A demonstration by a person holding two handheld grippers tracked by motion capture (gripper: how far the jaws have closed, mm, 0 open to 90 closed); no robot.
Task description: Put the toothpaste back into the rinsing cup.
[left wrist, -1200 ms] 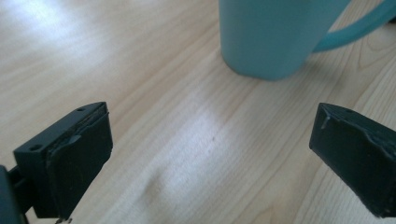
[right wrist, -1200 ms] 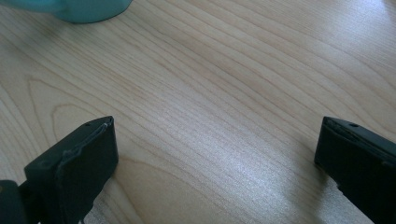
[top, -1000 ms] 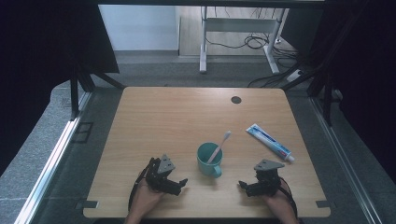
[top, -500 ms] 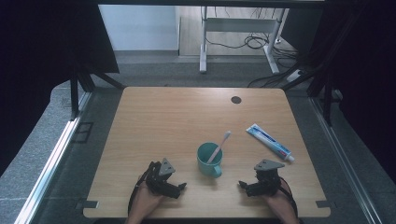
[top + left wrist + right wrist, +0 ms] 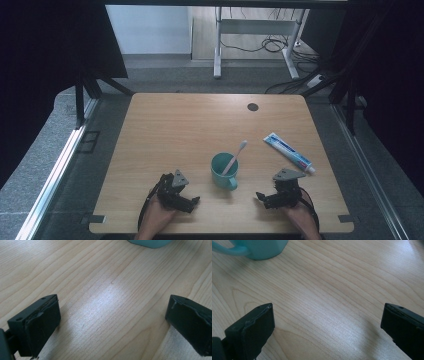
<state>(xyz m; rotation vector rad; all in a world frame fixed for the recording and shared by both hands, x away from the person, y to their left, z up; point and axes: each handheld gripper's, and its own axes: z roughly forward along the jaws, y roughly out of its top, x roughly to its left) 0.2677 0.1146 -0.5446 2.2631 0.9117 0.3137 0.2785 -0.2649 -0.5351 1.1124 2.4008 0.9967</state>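
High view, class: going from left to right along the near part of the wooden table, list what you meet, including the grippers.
Left black two-jaw gripper → teal ceramic mug holding a white toothbrush → right black two-jaw gripper → white and blue toothpaste tube.

Teal mug w/ white toothbrush; toothpaste tube white w/ blue stripe; light wood-grain table, dark round spot; both grippers black, grey plates.
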